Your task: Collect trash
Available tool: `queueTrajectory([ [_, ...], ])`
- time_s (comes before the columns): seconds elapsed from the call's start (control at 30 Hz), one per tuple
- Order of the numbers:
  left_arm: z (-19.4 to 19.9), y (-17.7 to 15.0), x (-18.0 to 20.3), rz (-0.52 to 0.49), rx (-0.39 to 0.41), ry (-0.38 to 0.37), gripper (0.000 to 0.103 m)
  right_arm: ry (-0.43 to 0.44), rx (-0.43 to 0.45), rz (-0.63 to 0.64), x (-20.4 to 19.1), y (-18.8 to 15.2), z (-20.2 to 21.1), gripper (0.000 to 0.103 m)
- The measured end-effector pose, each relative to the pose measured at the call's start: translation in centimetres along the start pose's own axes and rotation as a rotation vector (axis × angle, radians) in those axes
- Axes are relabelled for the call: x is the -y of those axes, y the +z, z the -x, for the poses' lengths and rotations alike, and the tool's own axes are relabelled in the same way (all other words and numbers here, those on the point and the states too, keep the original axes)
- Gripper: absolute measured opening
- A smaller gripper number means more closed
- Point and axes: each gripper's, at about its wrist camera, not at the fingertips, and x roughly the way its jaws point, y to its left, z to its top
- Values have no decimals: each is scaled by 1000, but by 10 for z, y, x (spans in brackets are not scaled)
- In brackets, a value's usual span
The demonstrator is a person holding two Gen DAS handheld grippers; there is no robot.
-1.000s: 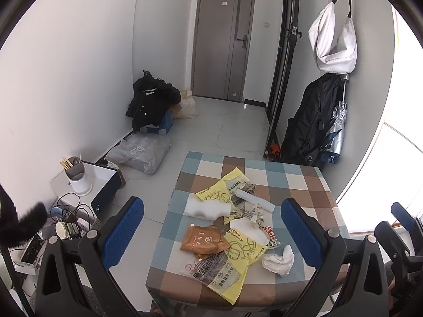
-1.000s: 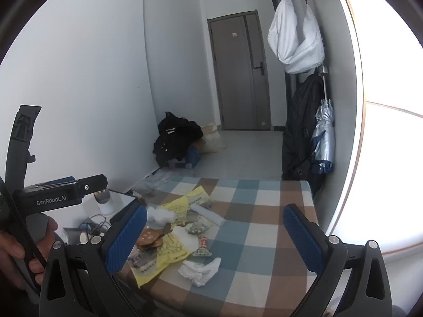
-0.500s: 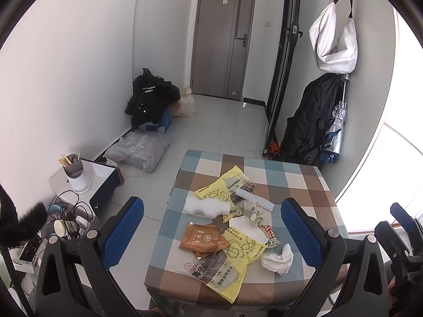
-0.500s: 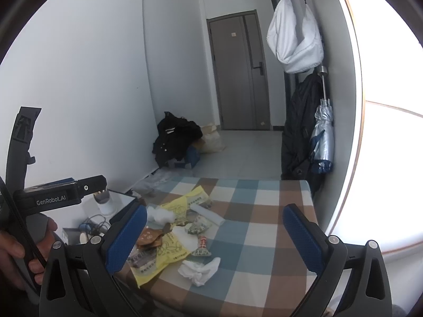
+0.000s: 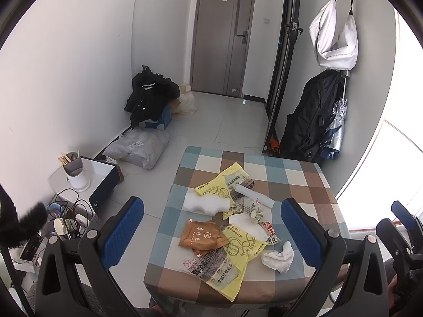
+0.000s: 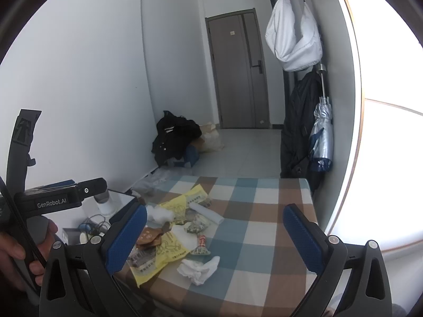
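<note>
Nothing collected yet. Left gripper [image 5: 212, 228] and right gripper [image 6: 215, 233] both spread wide, empty, above the table [image 5: 312, 182]. Trash pile [image 5: 232, 227] lies below, between left's fingers; crumpled tissue [image 6: 198, 268] nearest right.

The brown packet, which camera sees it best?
The left wrist view: the brown packet lies flat and in full view on the table. In the right wrist view it is foreshortened, and the tongs' left finger hides part of it.

**What I cannot see well**

My left finger pad [image 6: 126, 239] covers part of the brown packet [image 6: 148, 237]. The print on the yellow bags [image 5: 242, 248] is too small to read. The table [image 5: 312, 185] near edge is cut off.
</note>
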Motion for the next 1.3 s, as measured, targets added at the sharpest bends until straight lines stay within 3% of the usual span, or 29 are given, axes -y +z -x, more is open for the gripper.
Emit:
queueTrajectory([
  [0.77, -4, -2, 0, 8, -22, -17, 102, 22, -57, -96, 15, 0, -11, 103],
  [0.93, -7, -1, -4, 28, -39, -57, 102, 38, -93, -92, 13, -1, -22, 103],
  [1.07, -13, 1, -6, 28, -49, -57, 102, 45, -149, -94, 11, -7, -36, 103],
  [1.3, -33, 1, -25, 92, -144, -104, 102, 87, -321, -114, 13, -29, -73, 103],
])
